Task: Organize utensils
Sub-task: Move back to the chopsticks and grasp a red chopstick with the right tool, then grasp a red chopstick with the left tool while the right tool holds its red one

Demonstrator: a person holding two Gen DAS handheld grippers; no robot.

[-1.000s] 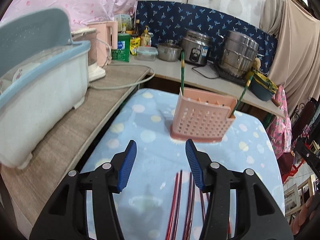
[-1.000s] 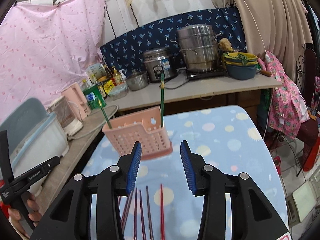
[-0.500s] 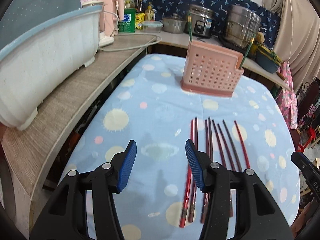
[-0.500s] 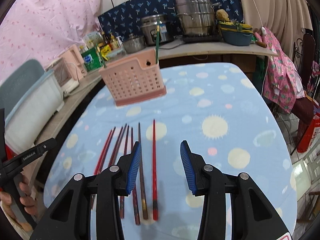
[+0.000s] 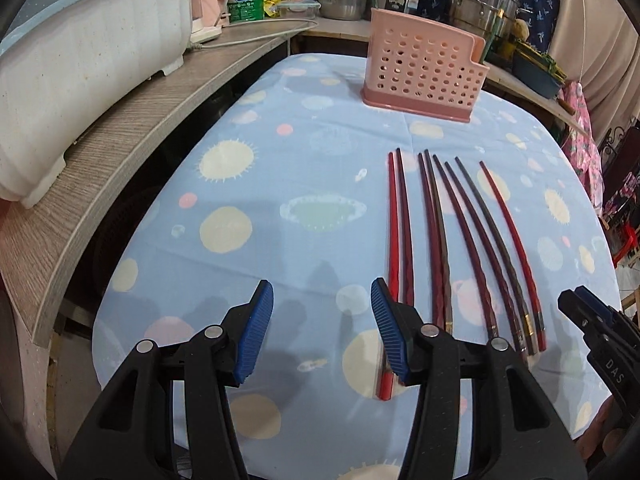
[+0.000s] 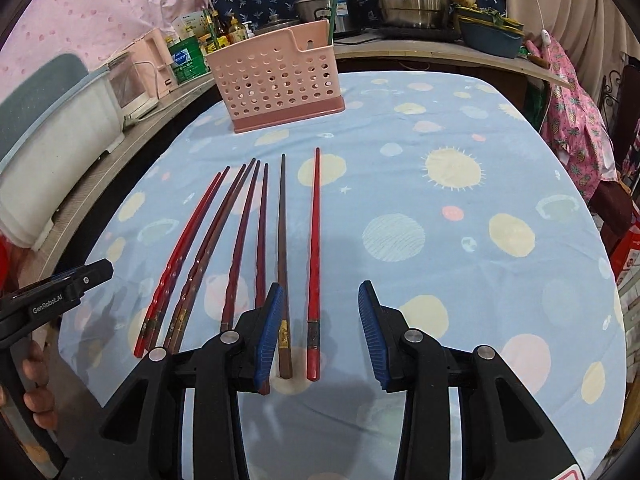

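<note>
Both claws down over the chopsticks

The right claw [image 6: 318, 330], just narrowed yet gripping nothing, straddles the red chopstick [image 6: 315, 240]; left claw [image 5: 322, 330] gapes empty. Pink holder [image 6: 280, 84] waits upper-centre on the counter [image 6: 460, 248].

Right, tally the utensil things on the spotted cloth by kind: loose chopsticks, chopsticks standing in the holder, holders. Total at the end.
Red and brown chopsticks lying flat: 8
Green chopsticks standing in the holder: 2
Pink perforated holder: 1
Total: 11
</note>
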